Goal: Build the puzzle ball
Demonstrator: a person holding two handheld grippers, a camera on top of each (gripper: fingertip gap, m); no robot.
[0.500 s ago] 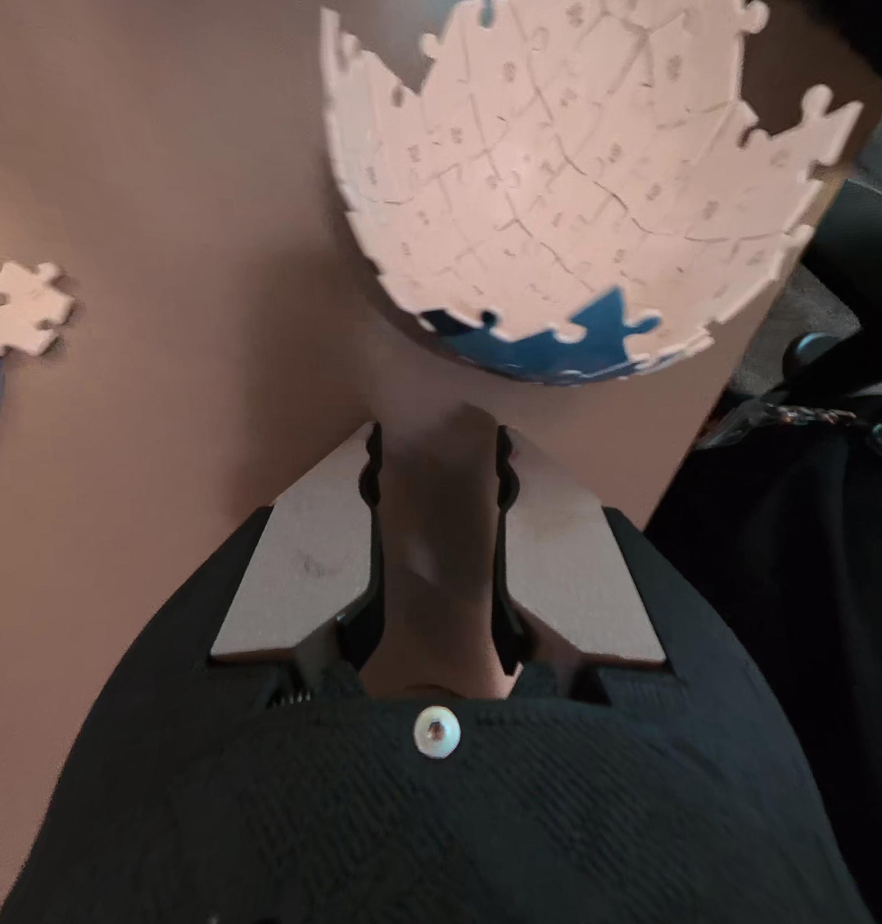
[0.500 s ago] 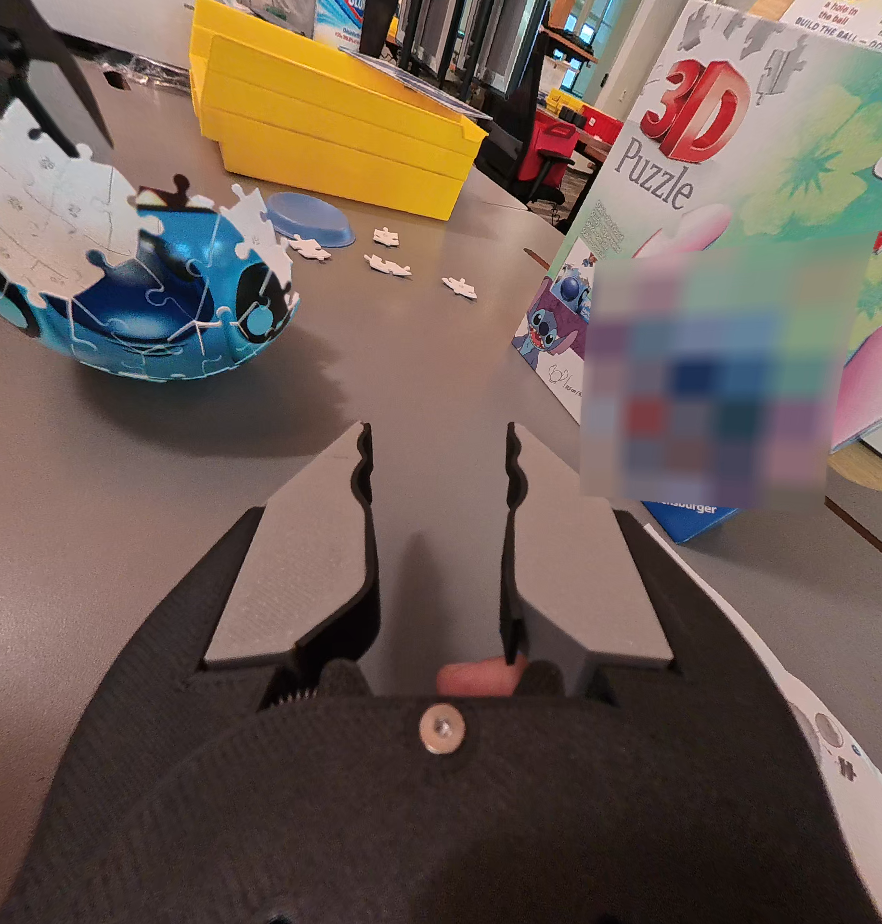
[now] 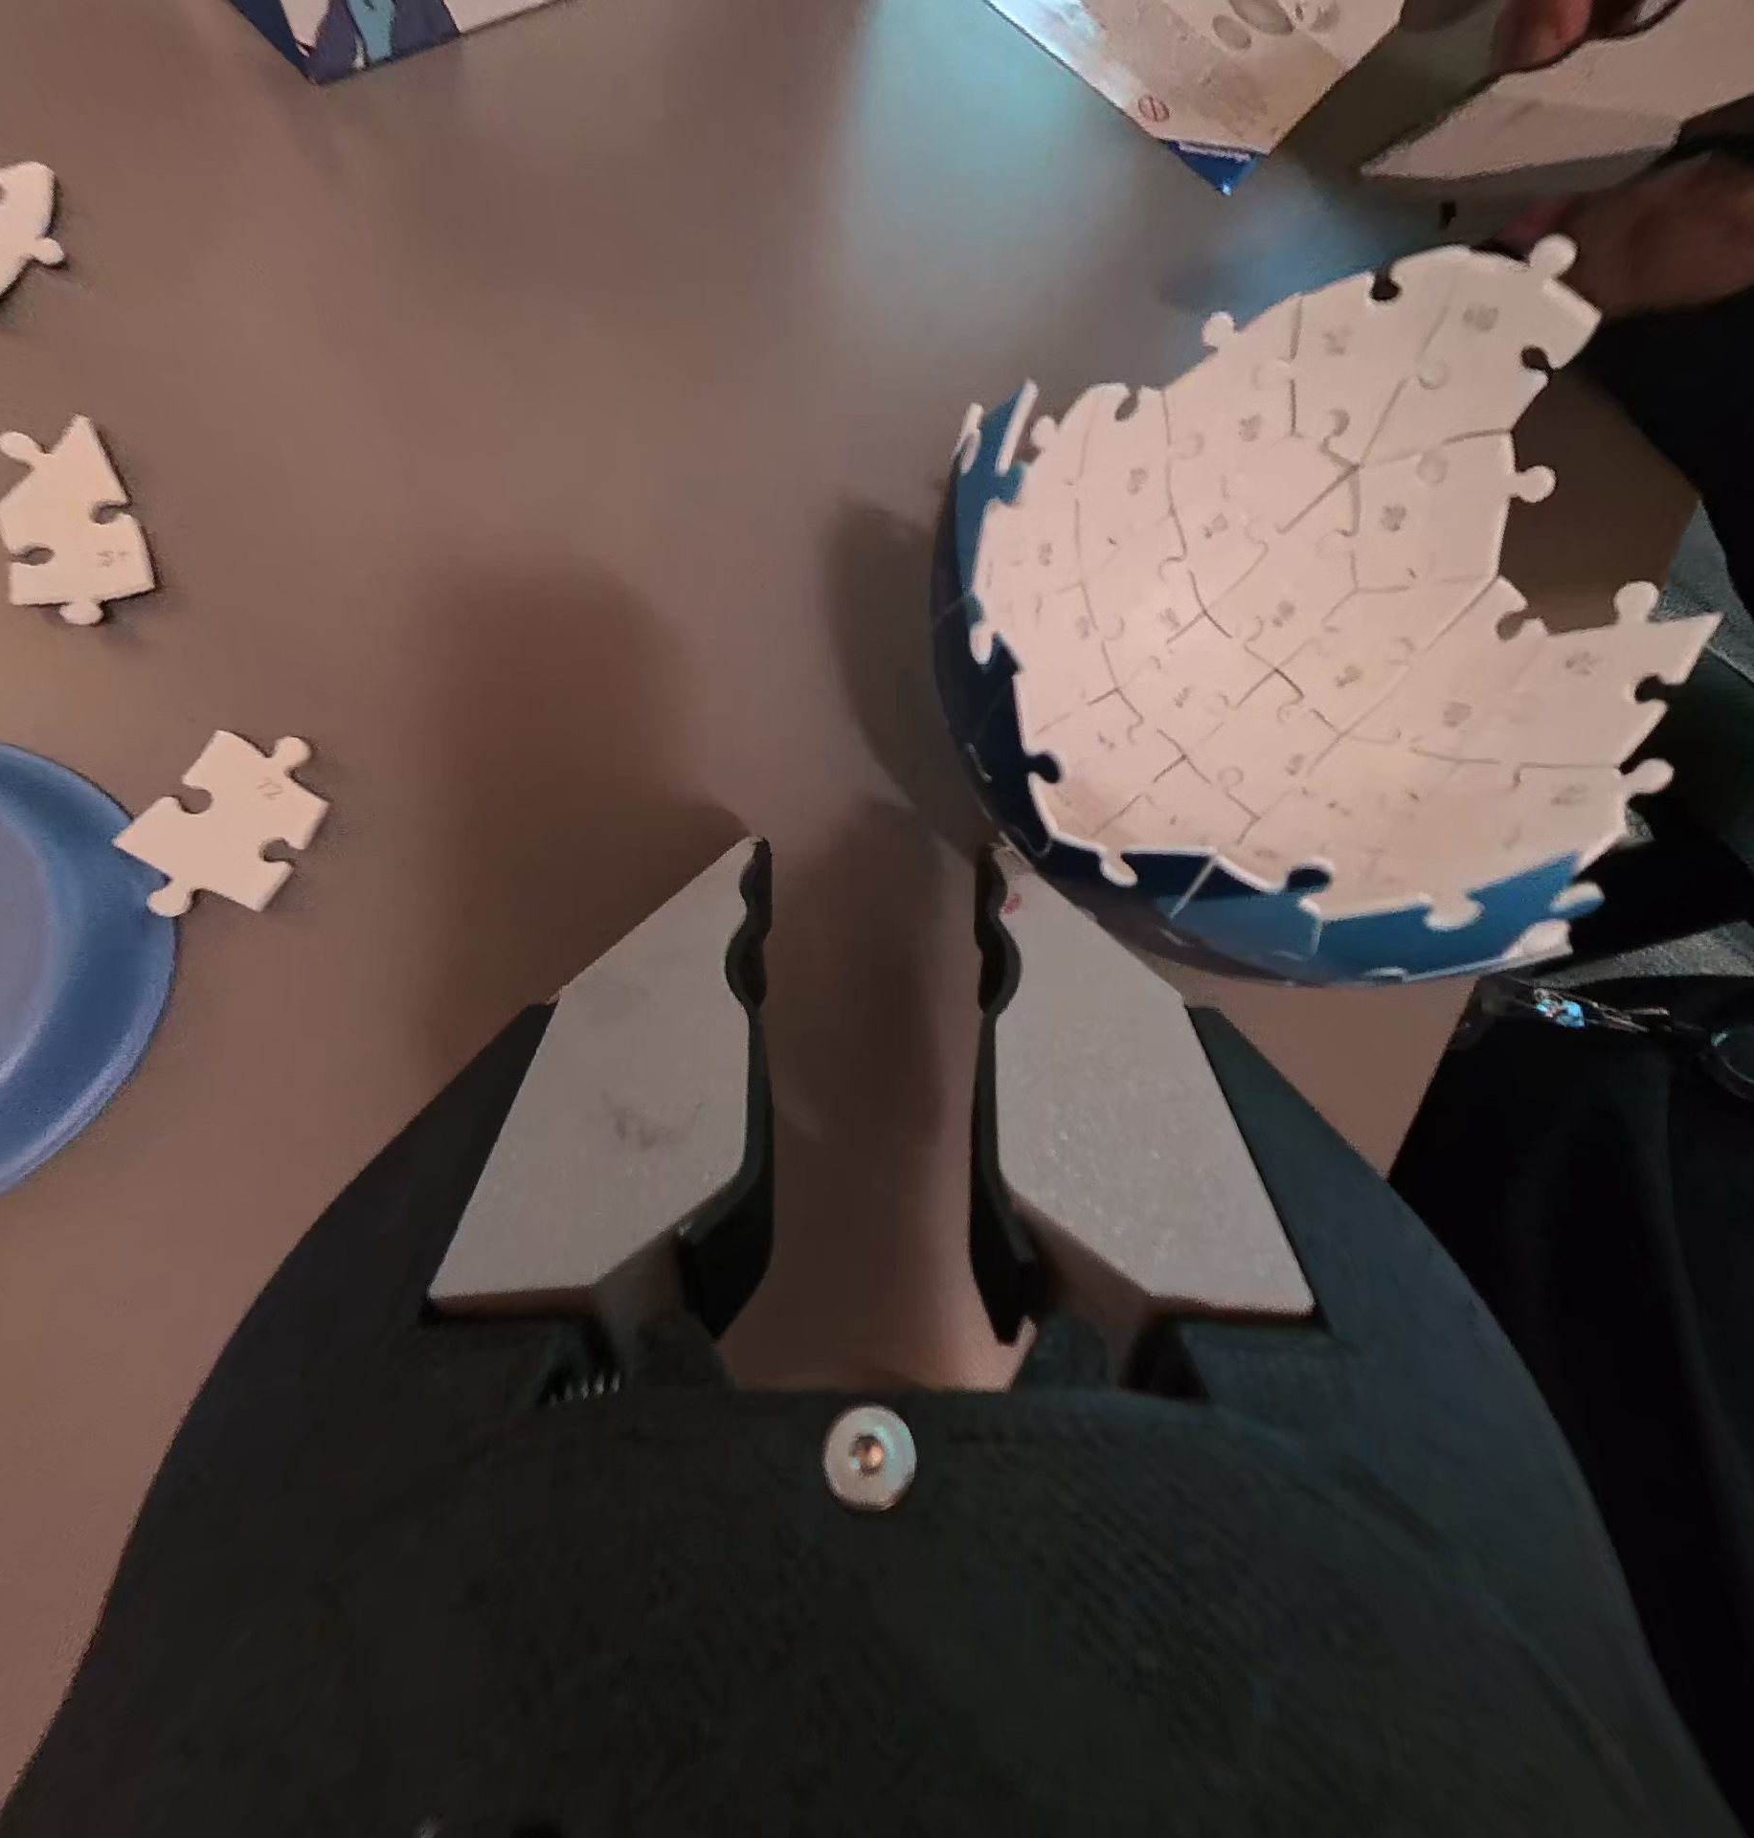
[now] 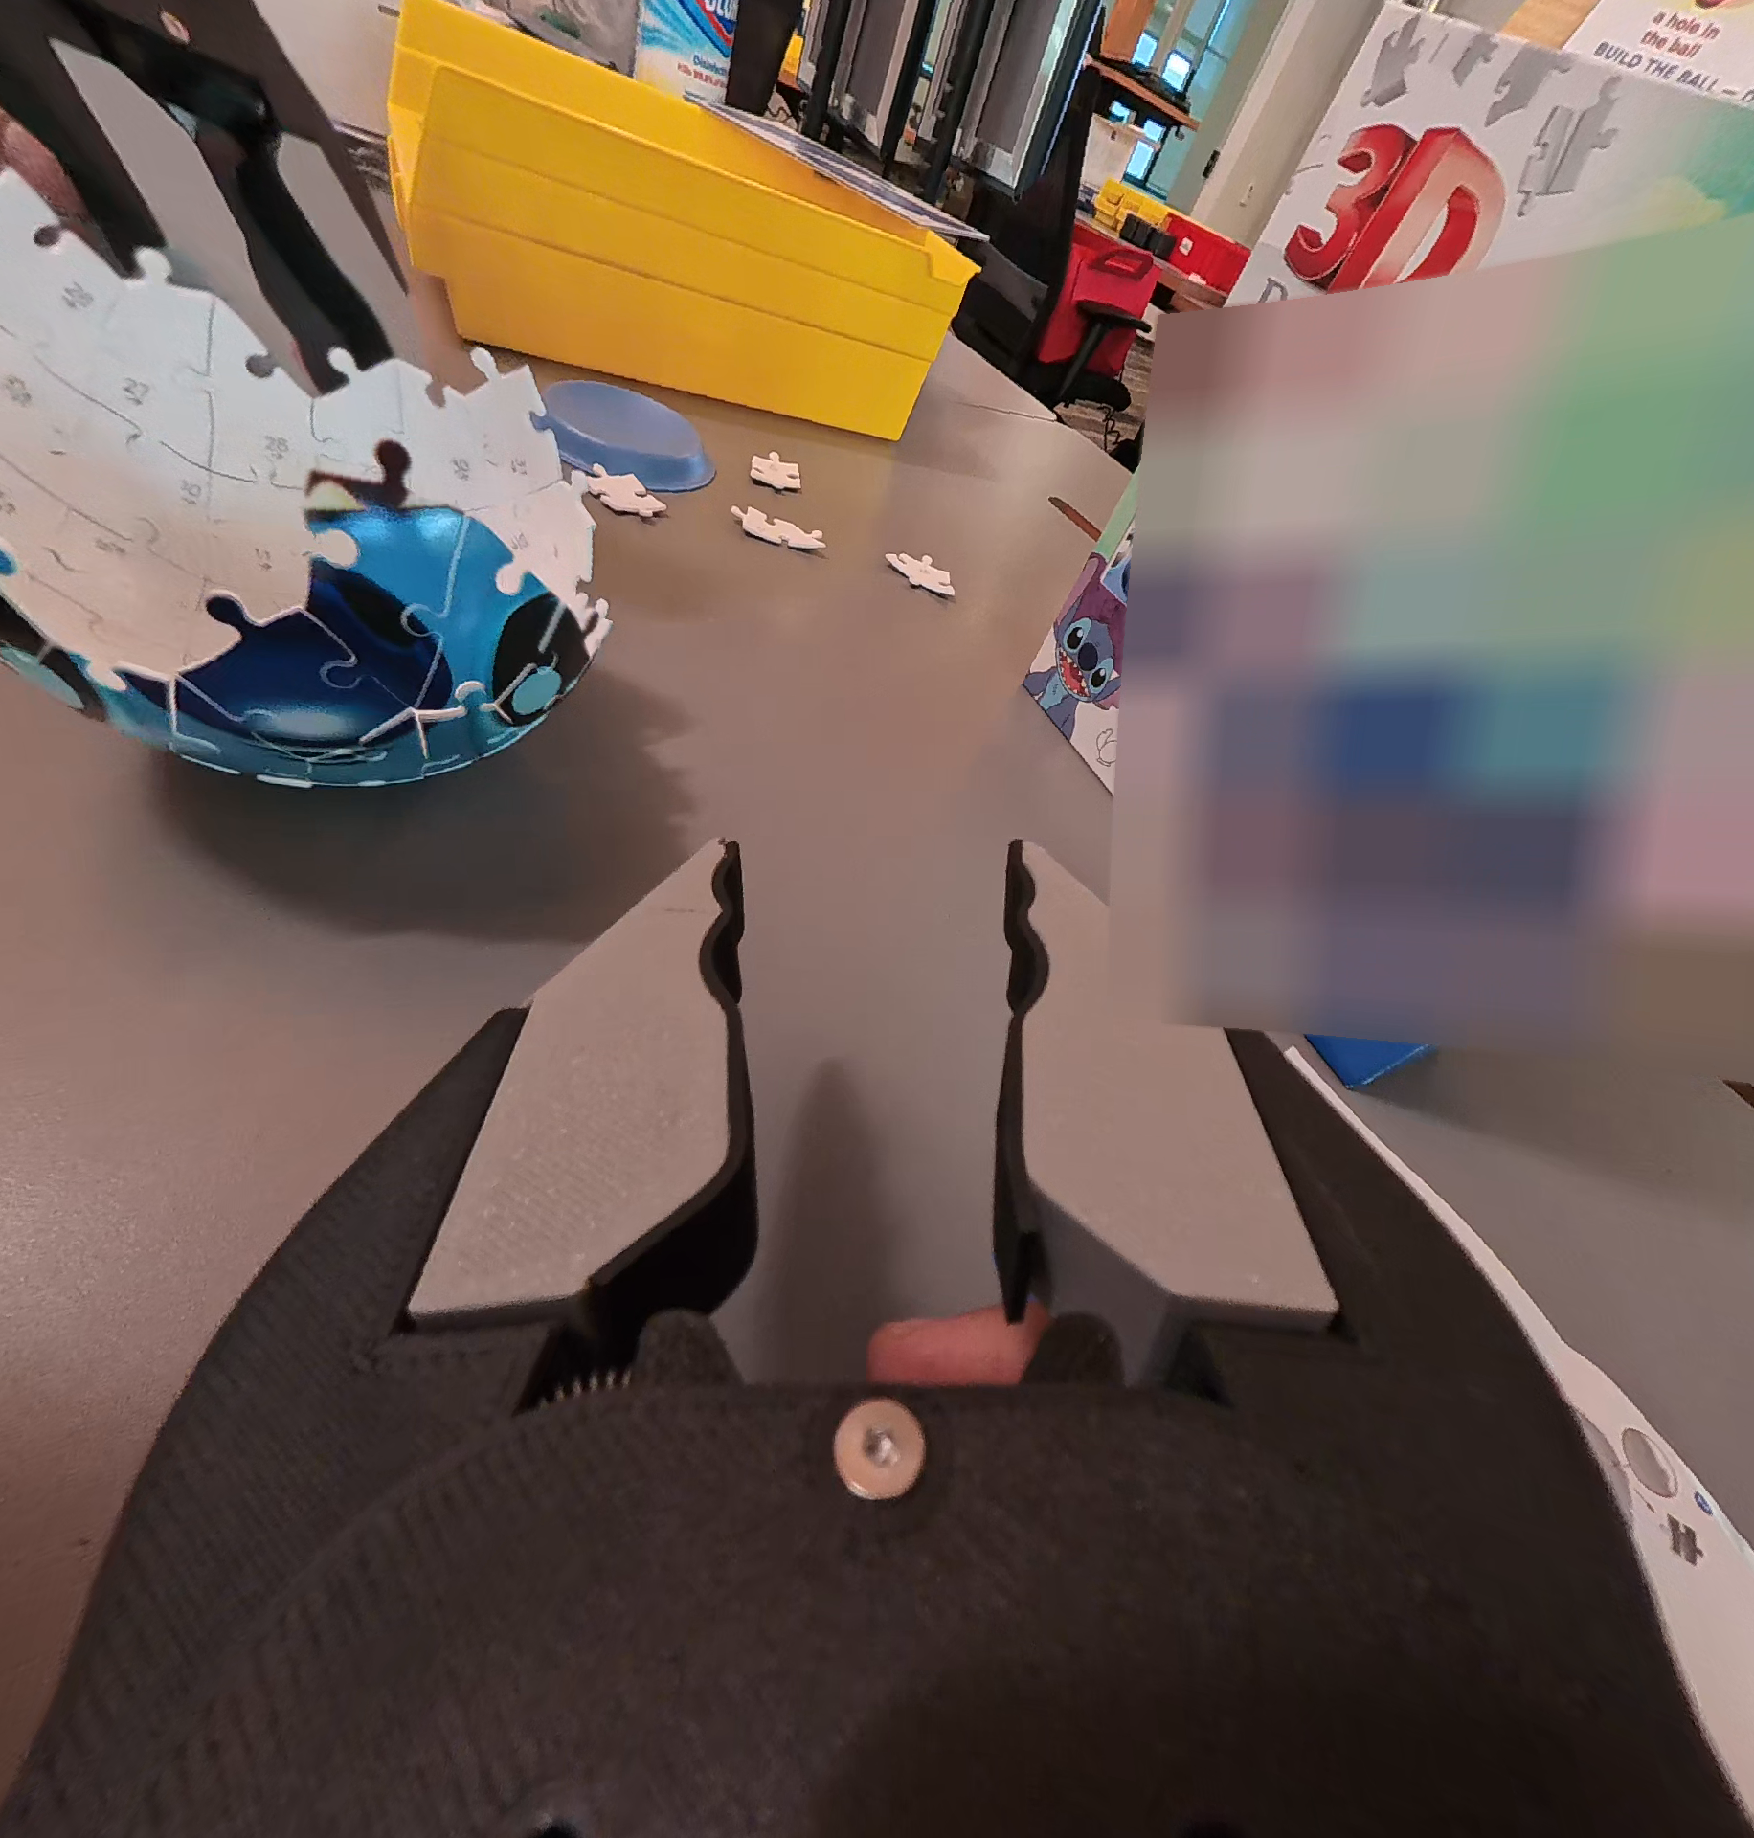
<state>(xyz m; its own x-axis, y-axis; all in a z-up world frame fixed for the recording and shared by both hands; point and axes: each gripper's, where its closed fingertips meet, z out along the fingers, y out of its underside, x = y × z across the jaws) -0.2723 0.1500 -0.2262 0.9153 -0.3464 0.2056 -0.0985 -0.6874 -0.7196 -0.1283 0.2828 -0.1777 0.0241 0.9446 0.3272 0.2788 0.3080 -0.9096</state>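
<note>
The half-built puzzle ball is a bowl-shaped shell, white inside and blue outside, resting on the grey table. In the left wrist view it lies just right of my left gripper, which is open and empty above the table. Three loose white pieces lie to the left. In the right wrist view the ball sits at the left, and my right gripper is open and empty, low over the table, to its right. Loose pieces lie farther ahead. The left gripper shows behind the ball.
A blue dish lies at the left, also in the right wrist view. Stacked yellow bins stand at the back. The puzzle box stands close on the right, also in the left wrist view. The table edge runs right of the ball. Tip to tip, the grippers are about 20 cm apart.
My left gripper has swung left and back from the ball, so the loose pieces and blue dish now show. My right gripper has moved slightly forward. Both stay open.
</note>
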